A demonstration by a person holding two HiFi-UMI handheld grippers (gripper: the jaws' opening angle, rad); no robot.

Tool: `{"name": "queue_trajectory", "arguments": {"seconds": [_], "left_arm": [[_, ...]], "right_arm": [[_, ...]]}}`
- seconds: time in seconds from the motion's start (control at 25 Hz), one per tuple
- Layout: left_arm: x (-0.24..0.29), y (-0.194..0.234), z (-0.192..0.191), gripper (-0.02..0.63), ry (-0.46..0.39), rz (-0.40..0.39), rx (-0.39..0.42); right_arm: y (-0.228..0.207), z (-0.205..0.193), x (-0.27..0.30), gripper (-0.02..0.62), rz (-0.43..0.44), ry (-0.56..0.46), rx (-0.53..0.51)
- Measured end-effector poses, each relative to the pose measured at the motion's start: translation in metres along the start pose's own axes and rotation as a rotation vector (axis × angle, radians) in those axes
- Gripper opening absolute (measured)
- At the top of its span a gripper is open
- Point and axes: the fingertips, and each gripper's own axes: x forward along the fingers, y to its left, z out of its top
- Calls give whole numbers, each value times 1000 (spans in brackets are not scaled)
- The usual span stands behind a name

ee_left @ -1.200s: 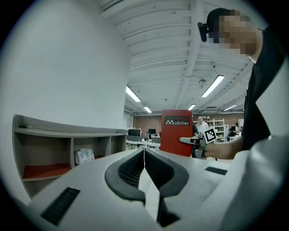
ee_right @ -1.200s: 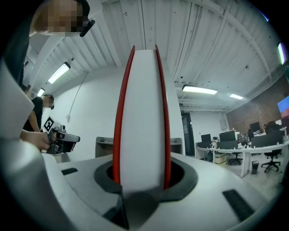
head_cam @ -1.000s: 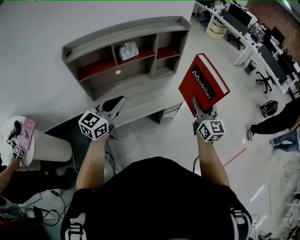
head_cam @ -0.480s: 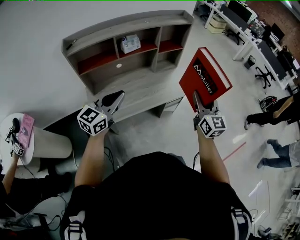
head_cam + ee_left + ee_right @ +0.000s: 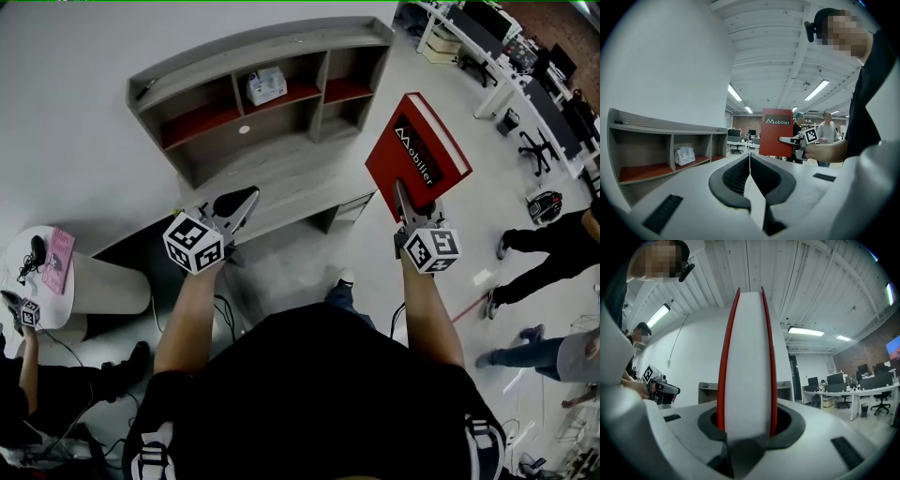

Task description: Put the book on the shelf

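A thick red book [image 5: 417, 155] with white lettering is held up in the air, with my right gripper [image 5: 403, 195] shut on its lower edge. In the right gripper view its white page edge [image 5: 747, 362] stands upright between the jaws [image 5: 747, 420]. The grey shelf unit [image 5: 262, 94] with red inner boards stands against the wall, ahead and to the left of the book. My left gripper [image 5: 234, 202] hovers in front of the shelf, shut and empty [image 5: 749, 159]. The left gripper view shows the book [image 5: 776, 132] to the right of the shelf [image 5: 656, 140].
A white packet [image 5: 265, 86] lies in the shelf's middle compartment. A grey desk surface [image 5: 281, 187] runs below the shelf. A round white table [image 5: 56, 272] with a pink item is at the left. People [image 5: 534, 253] walk at the right; office desks [image 5: 506, 75] are beyond.
Both grippers and the book have drifted slightly right and down in the head view. The people at the right have walked on. The grip on the book is unchanged.
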Motion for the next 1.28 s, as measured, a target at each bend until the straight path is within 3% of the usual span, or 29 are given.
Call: {"name": "queue_trajectory", "arguments": {"seconds": [0.56, 0.76, 1.28], "left_arm": [[34, 14, 1, 22, -3, 51, 32], [54, 23, 17, 23, 2, 72, 20], [101, 45, 12, 23, 21, 81, 3]], "right_arm": [[-42, -13, 31, 166, 30, -19, 6], [-62, 1, 52, 166, 58, -7, 16], [-101, -9, 91, 166, 71, 6, 33]]}}
